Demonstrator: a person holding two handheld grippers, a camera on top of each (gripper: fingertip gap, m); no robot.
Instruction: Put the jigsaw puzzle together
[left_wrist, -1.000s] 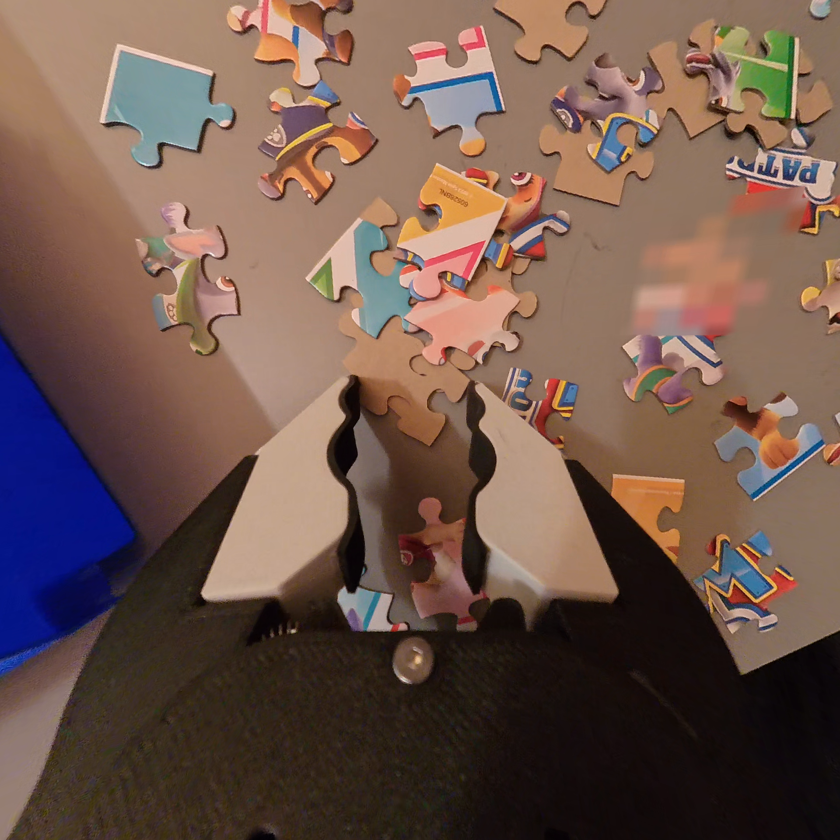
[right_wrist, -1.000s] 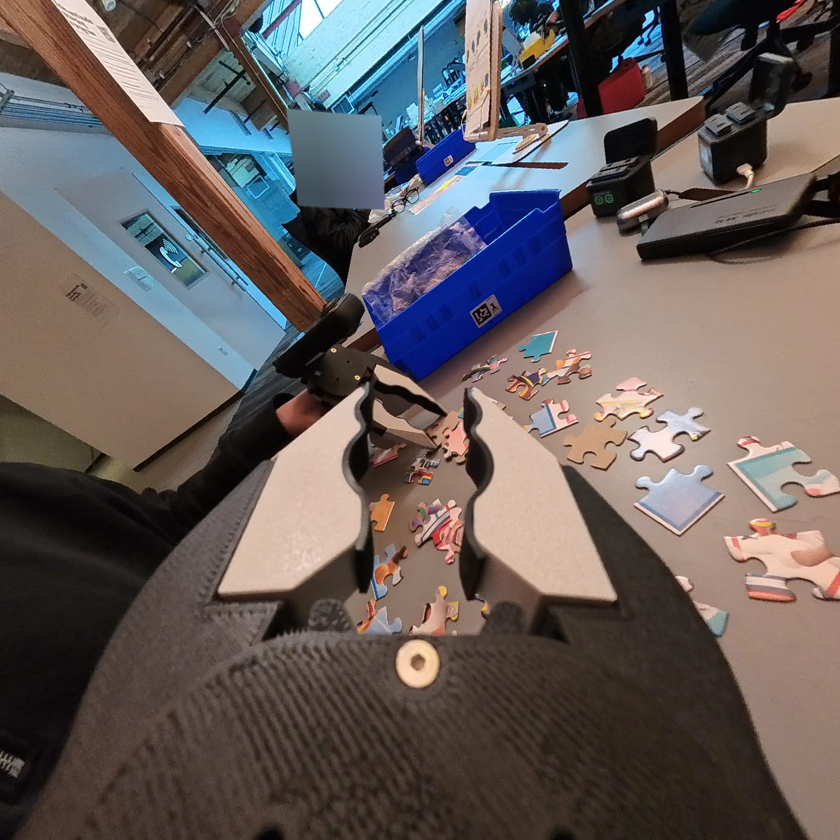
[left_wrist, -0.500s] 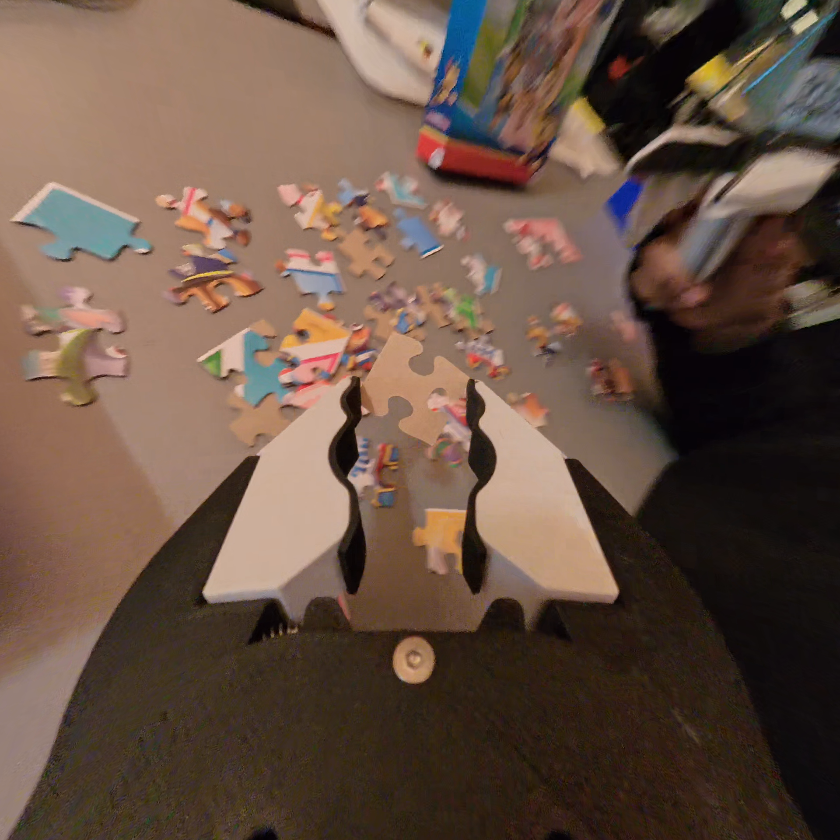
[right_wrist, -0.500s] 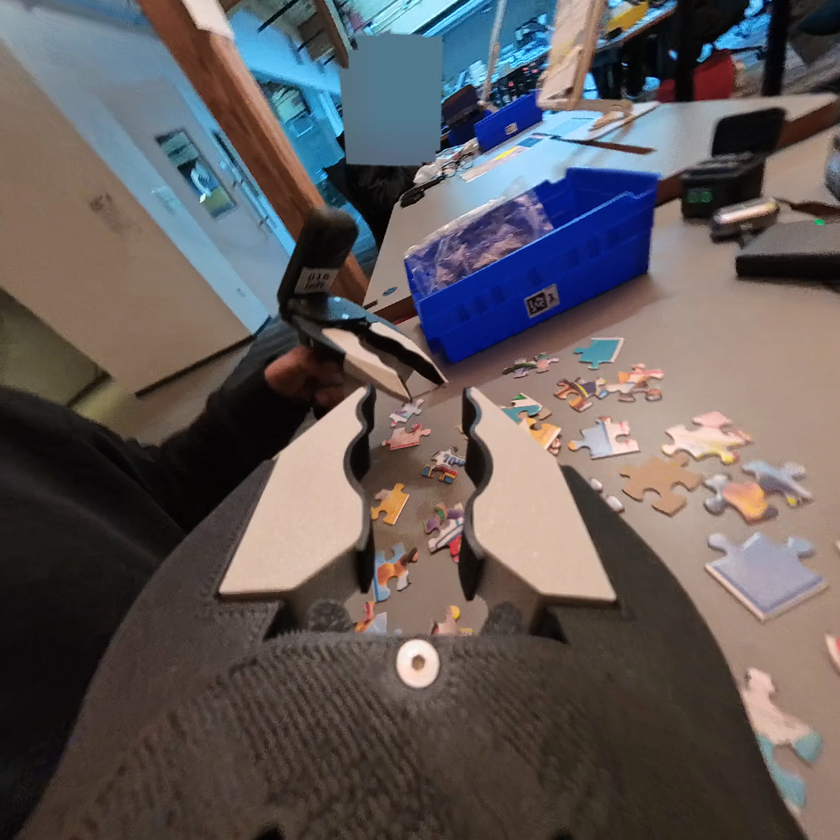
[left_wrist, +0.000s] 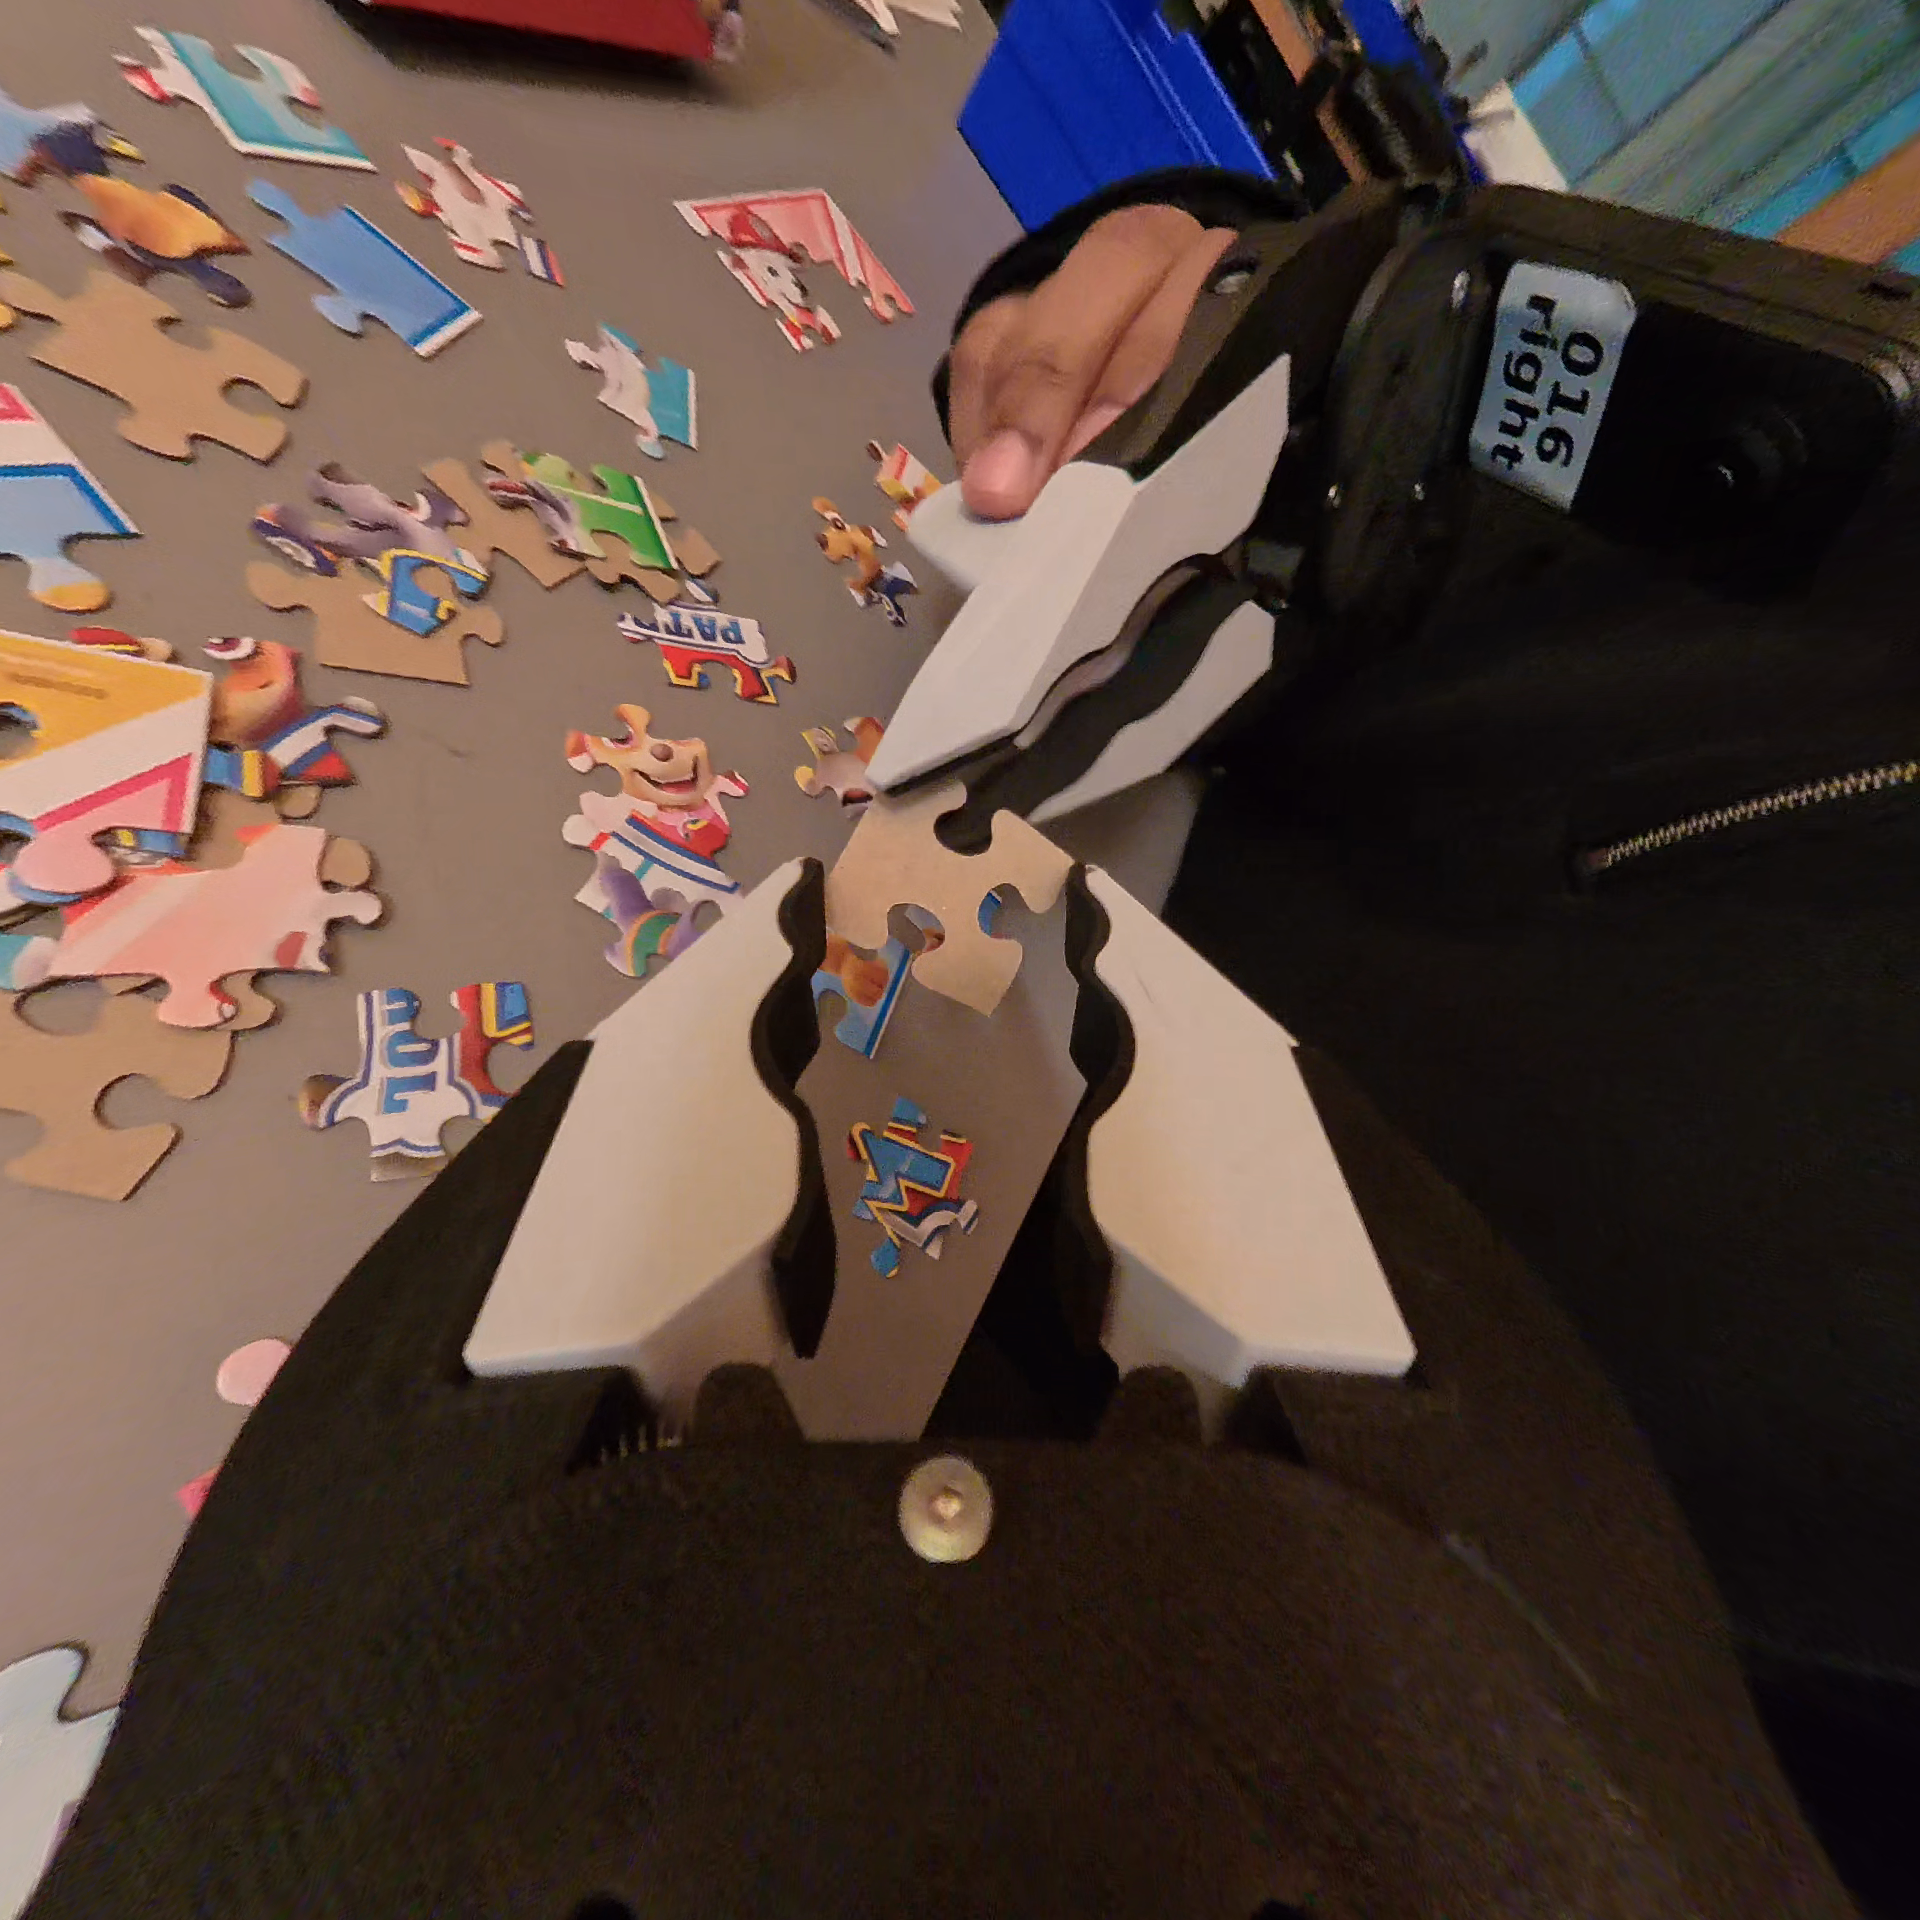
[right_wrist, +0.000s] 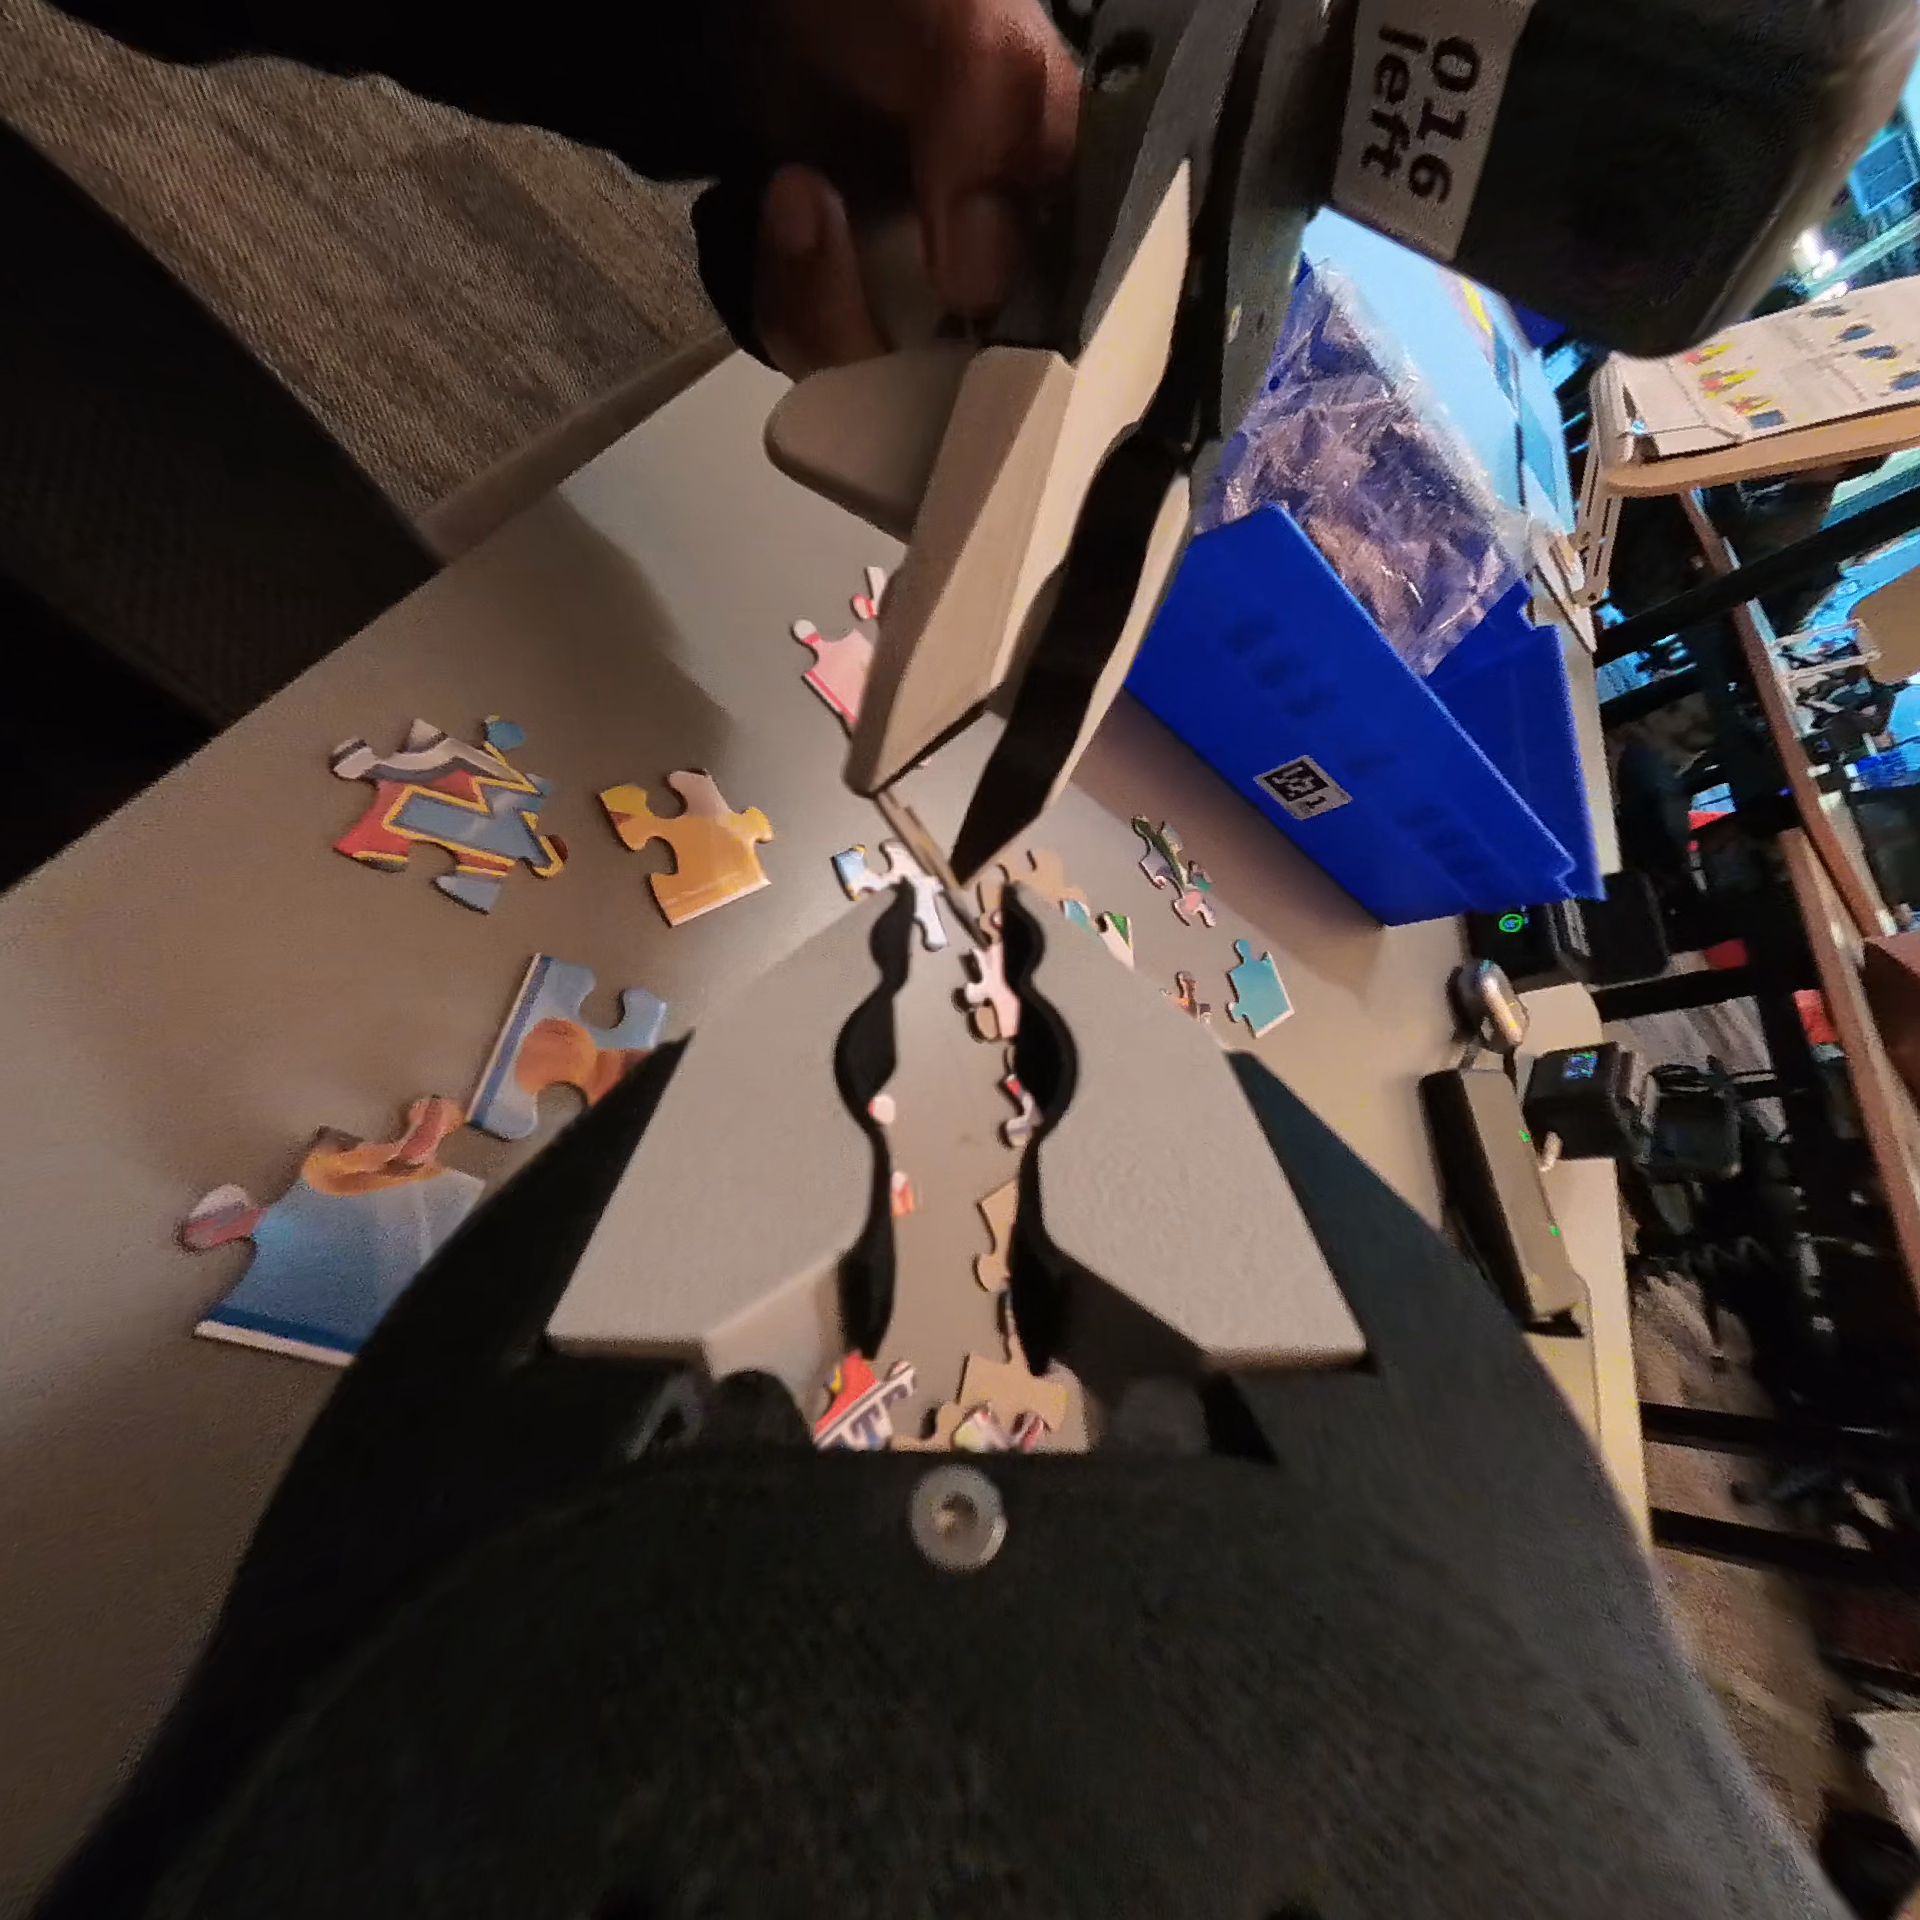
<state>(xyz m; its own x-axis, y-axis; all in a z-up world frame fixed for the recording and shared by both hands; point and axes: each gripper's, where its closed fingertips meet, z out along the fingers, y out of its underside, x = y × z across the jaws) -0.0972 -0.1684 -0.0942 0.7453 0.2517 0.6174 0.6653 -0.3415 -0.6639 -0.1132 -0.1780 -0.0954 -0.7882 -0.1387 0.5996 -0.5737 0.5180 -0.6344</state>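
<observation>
Here the grey tabletop (left_wrist: 790, 416) takes up most of what I see, strewn with loose cardboard jigsaw pieces, some picture side up and some showing plain brown backs. A blue plastic bin (right_wrist: 1351, 727) with a clear crinkled bag inside stands at the far side of the tabletop, well apart from both tools. My left tool (left_wrist: 940, 894) is raised above the tabletop and clamped on a brown-backed cardboard jigsaw piece (left_wrist: 914, 862), its two black pads pressing the piece's opposite edges so the plain back faces the camera. My right tool (right_wrist: 954, 920) points in towards that same piece from the other side, my hand (left_wrist: 1060, 343) wrapped around its body. Its fingers stand narrowly apart; the thin edge of the held piece reaches in between the tips, and neither pad presses on it. On the tabletop under my left tool's fingers lies a small blue, red and yellow jigsaw piece (left_wrist: 914, 1184). Just to the left of the fingertips sits a cartoon dog jigsaw piece (left_wrist: 655, 810), picture side up.
</observation>
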